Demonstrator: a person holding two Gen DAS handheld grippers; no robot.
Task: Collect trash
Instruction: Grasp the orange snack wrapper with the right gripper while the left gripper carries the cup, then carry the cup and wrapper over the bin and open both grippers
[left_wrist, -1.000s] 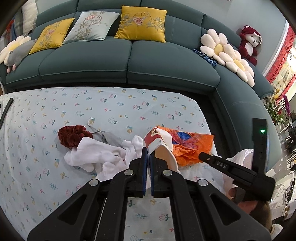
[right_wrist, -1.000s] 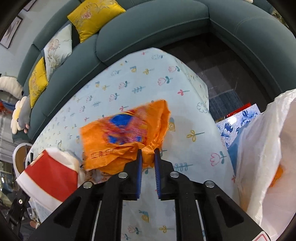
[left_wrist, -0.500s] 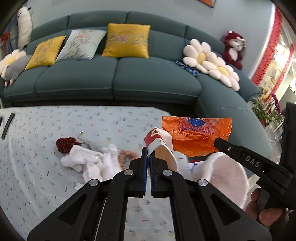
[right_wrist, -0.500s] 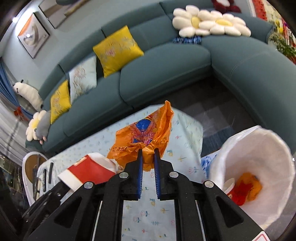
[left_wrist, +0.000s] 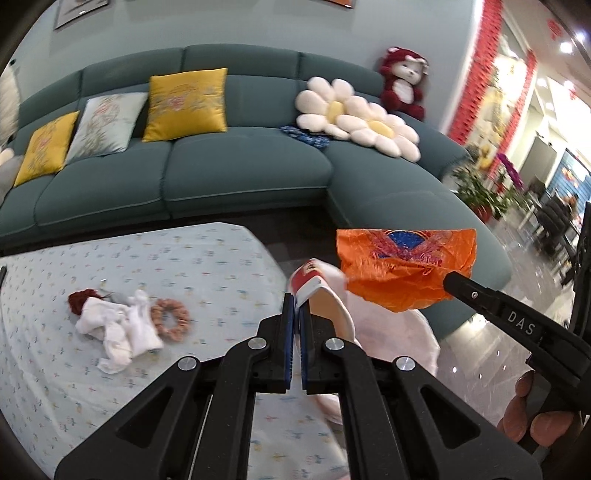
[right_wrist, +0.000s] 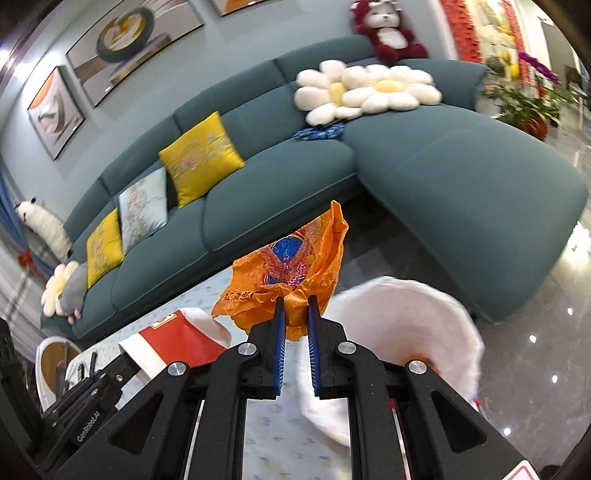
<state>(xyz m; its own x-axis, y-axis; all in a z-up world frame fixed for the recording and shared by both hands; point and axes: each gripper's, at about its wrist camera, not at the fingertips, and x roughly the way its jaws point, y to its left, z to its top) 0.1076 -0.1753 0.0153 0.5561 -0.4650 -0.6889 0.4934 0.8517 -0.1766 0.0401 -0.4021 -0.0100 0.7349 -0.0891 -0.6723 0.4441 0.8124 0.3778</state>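
My left gripper is shut on the rim of a red and white paper cup, held in the air past the table's right end. My right gripper is shut on a crumpled orange plastic bag, held above the white trash bag. The orange bag also shows in the left wrist view, hanging from the right gripper's fingers over the white bag. The cup shows at the lower left of the right wrist view.
The table with a flowered cloth holds a white cloth, a dark red scrunchie and a pink scrunchie. A teal sofa with cushions stands behind. Glossy floor lies to the right.
Both grippers rose and moved right off the table with the cup and the orange bag. The orange bag now hangs over the white trash bag's mouth.
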